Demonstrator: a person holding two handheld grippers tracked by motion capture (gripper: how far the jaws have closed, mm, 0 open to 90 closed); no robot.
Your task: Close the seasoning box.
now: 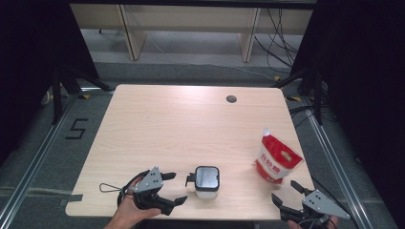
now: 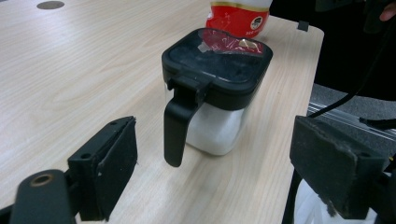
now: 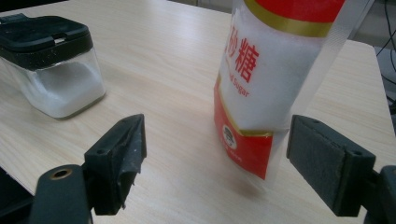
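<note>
A clear jar [image 1: 207,181] with a black lid and a black handle on its left side stands near the table's front edge, partly filled with white powder. My left gripper [image 1: 174,188] is open just left of it, jaws facing the handle [image 2: 176,122] without touching. A red and white sugar pouch [image 1: 275,160] stands upright at the right. My right gripper [image 1: 287,193] is open just in front of the pouch [image 3: 275,79], apart from it. The jar [image 3: 53,65] appears at the left of the right gripper view.
The light wooden table [image 1: 191,124] has a round cable hole [image 1: 231,98] near its far edge. Metal rails run along both sides on the floor, and cables lie at the back right. A wide bare stretch of tabletop lies behind the jar.
</note>
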